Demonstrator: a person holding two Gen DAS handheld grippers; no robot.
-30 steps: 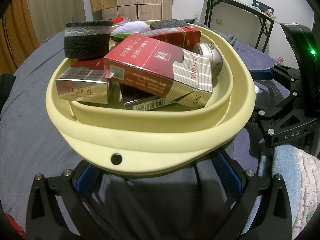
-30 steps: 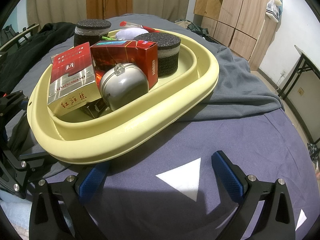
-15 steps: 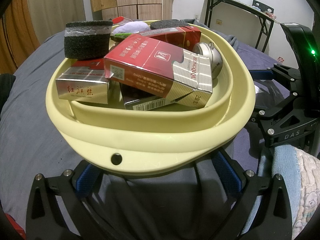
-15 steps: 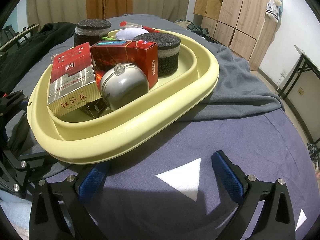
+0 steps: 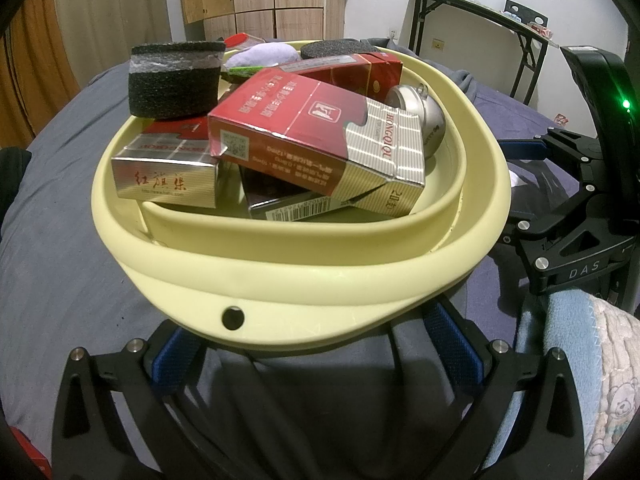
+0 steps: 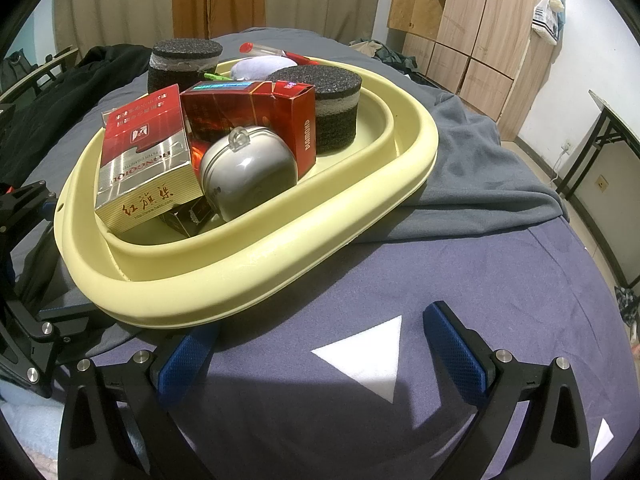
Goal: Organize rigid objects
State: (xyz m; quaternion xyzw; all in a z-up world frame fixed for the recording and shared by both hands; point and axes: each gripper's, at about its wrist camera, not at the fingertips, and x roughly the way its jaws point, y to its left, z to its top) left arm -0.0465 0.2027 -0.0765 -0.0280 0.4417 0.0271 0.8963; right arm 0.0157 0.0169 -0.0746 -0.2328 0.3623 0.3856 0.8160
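A pale yellow basin (image 5: 320, 276) (image 6: 280, 248) sits on the bed. It holds several red cigarette boxes (image 5: 316, 136) (image 6: 144, 160), a silver round case (image 6: 248, 172) (image 5: 430, 120), two black foam cylinders (image 5: 174, 78) (image 6: 320, 108), a purple soft thing (image 5: 264, 56) and a red-capped tube (image 6: 268, 50). My left gripper (image 5: 316, 344) is open and empty, its fingertips tucked under the basin's near rim. My right gripper (image 6: 320, 340) is open and empty over the blue sheet, its left fingertip under the rim.
A grey blanket (image 6: 480, 184) lies beside the basin on the blue sheet with a white triangle (image 6: 368, 356). Dark clothes (image 6: 60, 108) lie at the left. Wooden cabinets (image 6: 480, 28) and a folding table (image 5: 472, 20) stand beyond the bed.
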